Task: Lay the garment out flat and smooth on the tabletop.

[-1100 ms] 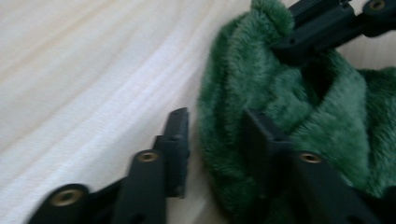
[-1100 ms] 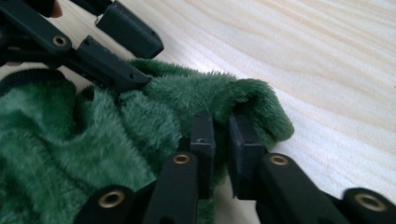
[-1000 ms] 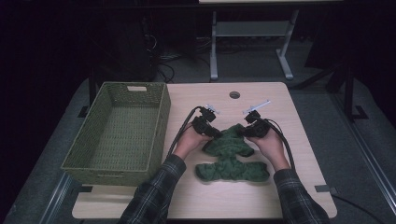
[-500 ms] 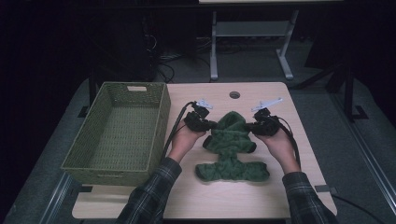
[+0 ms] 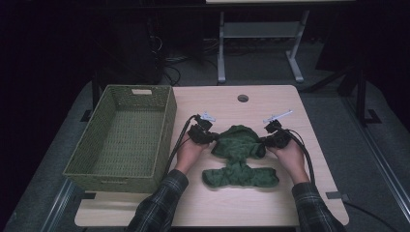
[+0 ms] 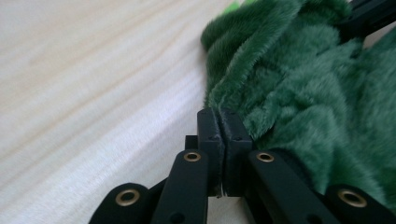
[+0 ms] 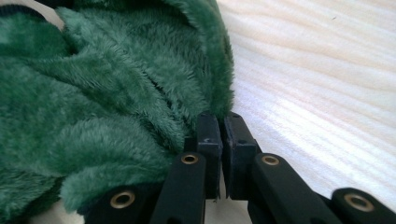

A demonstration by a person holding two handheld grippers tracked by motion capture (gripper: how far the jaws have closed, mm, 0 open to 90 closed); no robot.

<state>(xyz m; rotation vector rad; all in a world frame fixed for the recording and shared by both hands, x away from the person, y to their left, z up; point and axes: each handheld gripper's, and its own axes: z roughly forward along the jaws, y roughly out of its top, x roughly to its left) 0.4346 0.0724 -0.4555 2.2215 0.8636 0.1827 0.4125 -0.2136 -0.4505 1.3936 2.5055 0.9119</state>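
1. Dark floor and a metal stand frame surround a pale wooden table (image 5: 290,104) in the high view. A woven green basket (image 5: 167,125) sits on its left side. A fuzzy green garment (image 5: 239,157) lies right of the basket, toward the near edge, with its upper part bunched between the two hands. The left gripper (image 5: 212,138) pinches the cloth's left edge and the right gripper (image 5: 265,140) pinches its right edge. Compared with a second ago, both hands have moved apart and slightly toward the far side, so the upper part of the garment now sits farther from the lower lobe, which lies flat near the person's sleeves. The left jaws have just been closing, with cloth between them.

2. Left gripper view: the black jaws are pressed together at their tips (image 6: 223,126) on a fold of the green garment (image 6: 303,93), which spreads to the right. Bare wood (image 6: 93,84) lies to the left.

3. Right gripper view: the jaws (image 7: 220,130) are closed, pinching the garment's edge (image 7: 116,93). The cloth heaps to the left, and the tabletop (image 7: 317,84) lies to the right.
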